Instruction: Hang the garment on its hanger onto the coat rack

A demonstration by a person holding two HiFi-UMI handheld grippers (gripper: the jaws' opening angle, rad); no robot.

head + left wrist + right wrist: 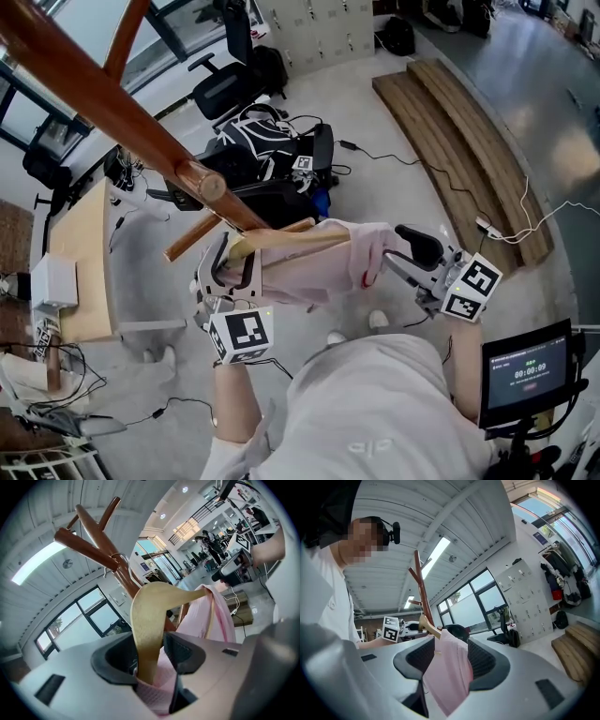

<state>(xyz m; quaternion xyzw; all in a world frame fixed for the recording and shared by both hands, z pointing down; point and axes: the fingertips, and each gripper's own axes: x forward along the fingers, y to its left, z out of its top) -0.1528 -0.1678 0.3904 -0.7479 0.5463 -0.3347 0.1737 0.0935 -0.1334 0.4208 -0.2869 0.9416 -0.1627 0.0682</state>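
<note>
The pink garment (323,262) hangs draped over a pale wooden hanger (281,239), held up just below a slanting arm of the brown wooden coat rack (112,103), close to the arm's rounded end. In the left gripper view a thin metal hook (123,559) rises from the hanger right against one of the rack's pegs; whether it already sits on the peg cannot be made out. The left claw (149,660) stands wide open: one curved end of the hanger and a fold of pink cloth pass down between its jaws, with a dark gap beside the wood on one side, so the pads do not press on it. The right claw (446,660) is also spread apart, at the other end of the garment; a strip of pink fabric hangs loosely between its jaws, with free space on both sides, and nothing is gripped. In the head view both claws flank the garment at about the same height, the left under the rack's arm, the right out to the side, each with its black-and-white marker cube turned toward the camera. Behind the rack stand a black office chair (220,89) and a black bag (253,141) on the grey floor, long wooden planks (469,141) lie farther off, a light wooden desk (80,253) carries a white box (53,281), and a small screen (527,370) glows at the lower right.
</note>
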